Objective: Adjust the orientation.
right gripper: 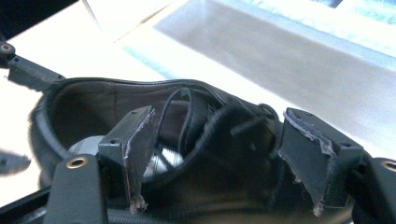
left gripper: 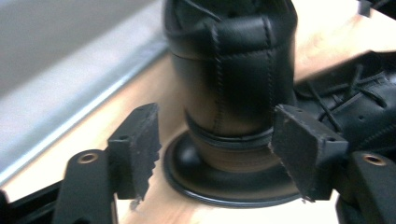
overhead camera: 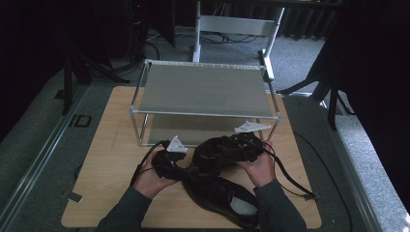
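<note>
Two black leather lace-up shoes lie on the wooden table in front of a metal rack. One shoe sits between the person's hands; the other shoe, with a grey insole, lies nearer the front edge. My left gripper is at the shoes' left end. Its jaws stand open around the shoe heel without pressing on it, and the second shoe shows to the right. My right gripper is open over the shoe's mouth, with the laces between its pads.
A two-shelf metal rack with grey shelves stands at the back of the table, just behind the shoes. Its lower shelf lies ahead of the right gripper. Grey carpet and cables surround the table, and a white frame stands behind.
</note>
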Demonstrator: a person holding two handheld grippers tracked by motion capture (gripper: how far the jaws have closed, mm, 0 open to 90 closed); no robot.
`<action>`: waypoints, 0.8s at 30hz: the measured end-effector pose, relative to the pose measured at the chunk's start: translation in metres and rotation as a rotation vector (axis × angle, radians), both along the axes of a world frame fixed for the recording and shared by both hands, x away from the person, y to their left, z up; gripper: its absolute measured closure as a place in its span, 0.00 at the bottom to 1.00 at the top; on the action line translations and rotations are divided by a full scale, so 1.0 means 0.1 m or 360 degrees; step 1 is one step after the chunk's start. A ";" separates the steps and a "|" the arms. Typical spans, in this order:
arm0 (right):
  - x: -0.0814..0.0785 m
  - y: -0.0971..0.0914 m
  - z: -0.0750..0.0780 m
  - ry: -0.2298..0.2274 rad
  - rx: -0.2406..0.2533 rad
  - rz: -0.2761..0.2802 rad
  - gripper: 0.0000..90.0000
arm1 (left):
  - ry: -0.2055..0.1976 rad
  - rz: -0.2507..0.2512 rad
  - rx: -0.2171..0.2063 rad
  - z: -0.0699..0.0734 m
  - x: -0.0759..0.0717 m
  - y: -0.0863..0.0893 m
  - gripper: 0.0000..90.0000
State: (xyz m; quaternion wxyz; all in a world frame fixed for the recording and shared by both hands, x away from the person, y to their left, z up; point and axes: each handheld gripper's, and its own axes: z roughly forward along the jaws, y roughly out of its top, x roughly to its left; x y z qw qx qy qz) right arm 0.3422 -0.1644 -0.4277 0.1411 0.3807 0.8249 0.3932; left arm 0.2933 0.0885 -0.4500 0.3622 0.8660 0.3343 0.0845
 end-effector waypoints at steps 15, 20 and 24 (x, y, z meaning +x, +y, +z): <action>0.14 0.12 -0.11 0.0010 -0.0399 -0.0206 0.46 | 0.0010 -0.0082 -0.0057 0.08 0.02 -0.18 0.51; 0.18 -0.10 -0.16 0.0080 -0.0310 -0.0263 0.50 | -0.0007 -0.0084 -0.0049 0.07 0.00 -0.17 0.49; 0.17 -0.26 -0.17 0.0101 -0.0297 -0.0290 0.56 | -0.0006 -0.0060 -0.0061 0.07 0.01 -0.14 0.49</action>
